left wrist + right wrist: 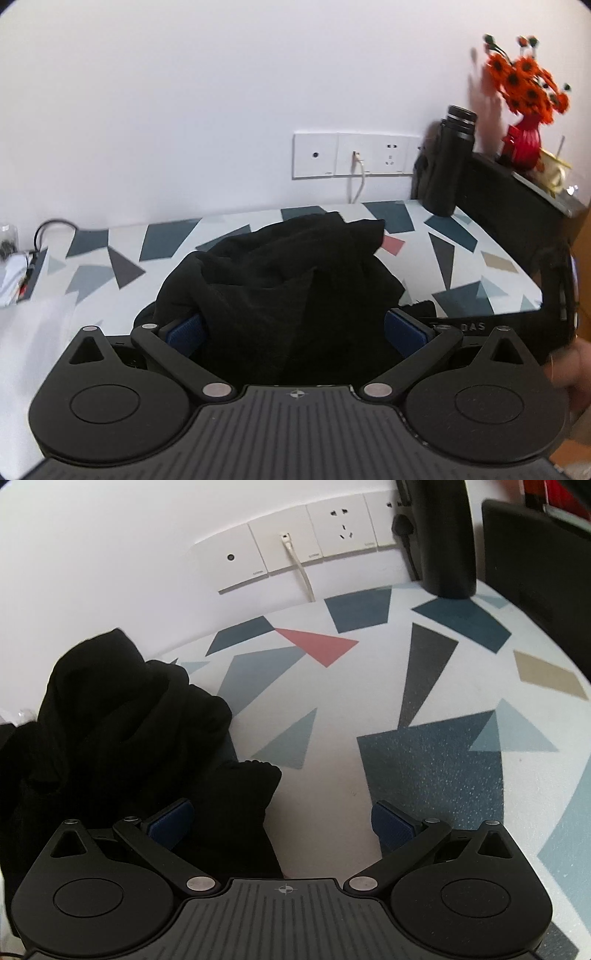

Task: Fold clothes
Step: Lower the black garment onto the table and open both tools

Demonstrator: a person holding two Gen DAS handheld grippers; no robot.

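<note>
A crumpled black garment [280,273] lies heaped on the patterned table [458,254]. My left gripper [295,328] is open, its blue pads on either side of the near part of the heap, with cloth bulging between them. In the right wrist view the same black garment [110,723] fills the left side. A ribbed black cuff or hem [243,794] reaches in between the wide-open fingers of my right gripper [282,821]. The left blue pad [170,827] sits beside that cloth; the right pad [393,825] stands over bare table.
A black flask [448,166] stands by the wall sockets [354,155] at the back right. A red vase of orange flowers [524,110] and a cup sit on a dark unit [517,206]. A white cable [301,572] hangs from a socket. Clutter lies at far left [14,266].
</note>
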